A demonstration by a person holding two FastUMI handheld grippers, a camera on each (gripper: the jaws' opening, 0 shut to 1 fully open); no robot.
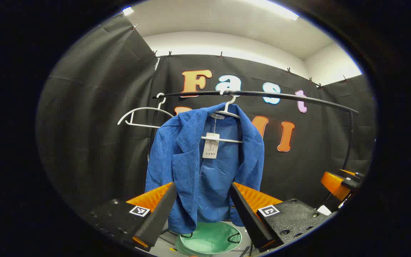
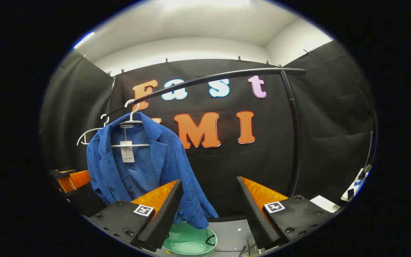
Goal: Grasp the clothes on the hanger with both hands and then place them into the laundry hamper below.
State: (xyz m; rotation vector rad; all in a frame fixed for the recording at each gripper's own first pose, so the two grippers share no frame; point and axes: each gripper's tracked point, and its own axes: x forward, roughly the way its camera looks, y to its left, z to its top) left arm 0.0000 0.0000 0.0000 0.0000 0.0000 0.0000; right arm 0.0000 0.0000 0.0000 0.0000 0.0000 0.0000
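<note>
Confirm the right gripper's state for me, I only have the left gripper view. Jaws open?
Observer: Open. The right gripper has its jaws spread with nothing between them.
Operator: Lined up on the jacket?
Observer: No. In the right gripper view the blue jacket hangs left of the gap, which faces the black wall.
Operator: Hamper from that side?
Observer: The green hamper sits below the jacket's hem, partly behind that gripper's left finger.

Blue jacket [image 1: 205, 167] hung above green hamper [image 1: 211, 238]
</note>
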